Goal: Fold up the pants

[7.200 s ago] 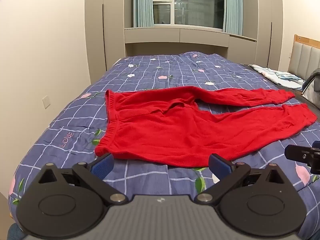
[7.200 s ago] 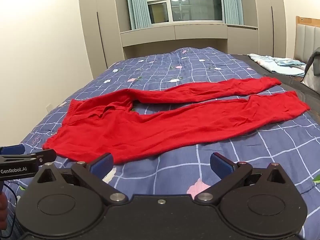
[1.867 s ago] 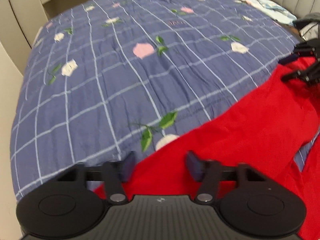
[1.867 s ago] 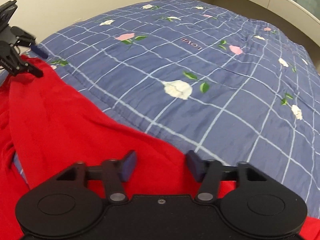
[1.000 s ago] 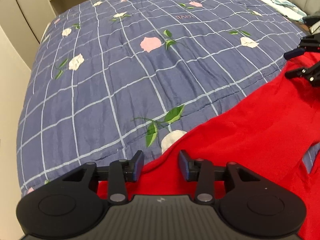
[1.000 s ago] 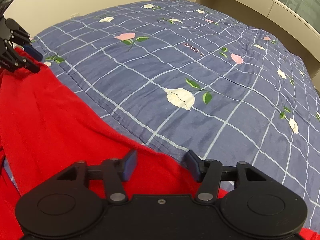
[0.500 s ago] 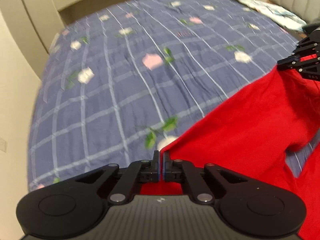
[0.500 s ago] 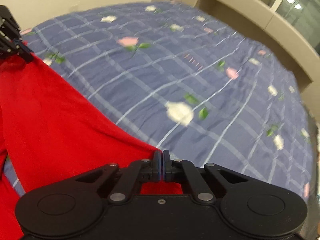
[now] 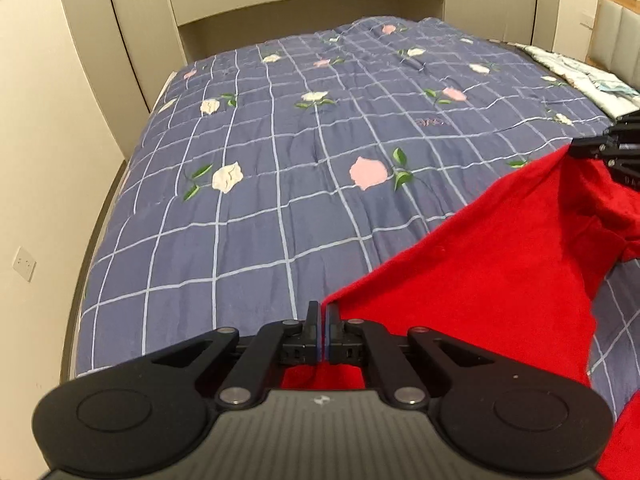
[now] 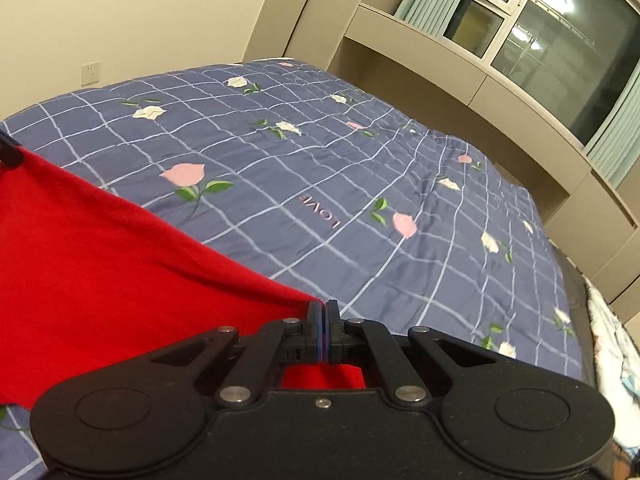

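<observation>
The red pants (image 9: 492,264) hang stretched between my two grippers above the blue checked bedspread (image 9: 280,168). My left gripper (image 9: 323,312) is shut on one corner of the red cloth. My right gripper (image 10: 323,309) is shut on the other corner of the pants (image 10: 92,256). In the left wrist view the right gripper (image 9: 616,148) shows at the far right edge, holding the raised cloth. In the right wrist view the tip of the left gripper (image 10: 8,150) shows at the far left edge. The rest of the pants droops below, out of view.
The bedspread (image 10: 360,184) has flower prints and the word LOVE. Beige cupboards (image 9: 312,4) and a window ledge stand beyond the bed. A wall (image 9: 44,152) runs along the left side. Light folded bedding (image 9: 588,80) lies at the far right by the headboard.
Both grippers closed on the pants edge about half a second ago and have since lifted it; the views have tilted up and the cloth is pulled taut between them.
</observation>
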Demonstrator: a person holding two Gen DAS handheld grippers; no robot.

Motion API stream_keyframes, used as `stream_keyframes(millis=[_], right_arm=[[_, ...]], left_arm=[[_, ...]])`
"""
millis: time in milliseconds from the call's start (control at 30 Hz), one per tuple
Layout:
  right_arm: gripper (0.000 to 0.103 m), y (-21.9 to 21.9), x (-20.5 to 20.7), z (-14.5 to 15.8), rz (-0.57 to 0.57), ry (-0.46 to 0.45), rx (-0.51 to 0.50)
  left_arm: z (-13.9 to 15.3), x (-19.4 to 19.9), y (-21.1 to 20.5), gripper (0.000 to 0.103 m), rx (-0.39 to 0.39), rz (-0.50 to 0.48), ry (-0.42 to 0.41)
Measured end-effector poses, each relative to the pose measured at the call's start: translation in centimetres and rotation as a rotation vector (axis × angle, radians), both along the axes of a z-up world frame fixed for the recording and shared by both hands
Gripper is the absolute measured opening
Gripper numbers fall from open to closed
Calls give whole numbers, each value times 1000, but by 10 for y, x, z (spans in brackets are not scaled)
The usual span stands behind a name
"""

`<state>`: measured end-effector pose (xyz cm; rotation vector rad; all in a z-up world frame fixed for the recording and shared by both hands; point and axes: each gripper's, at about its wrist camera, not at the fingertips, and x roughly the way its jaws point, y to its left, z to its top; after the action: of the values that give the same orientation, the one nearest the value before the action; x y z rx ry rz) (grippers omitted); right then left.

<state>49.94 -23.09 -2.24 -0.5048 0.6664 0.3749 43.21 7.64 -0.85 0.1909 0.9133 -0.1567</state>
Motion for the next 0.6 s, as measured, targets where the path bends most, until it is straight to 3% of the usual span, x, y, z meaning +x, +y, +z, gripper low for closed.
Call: stream_keyframes(millis=[300,600], right_arm=[[0,-24,-52,37,21,-58,54],[0,-51,-150,60,42,-90,94]], left_arm=[[42,-40,-7,0,-10,-17,-88],[72,-132,-32,0,66,-85,-169]])
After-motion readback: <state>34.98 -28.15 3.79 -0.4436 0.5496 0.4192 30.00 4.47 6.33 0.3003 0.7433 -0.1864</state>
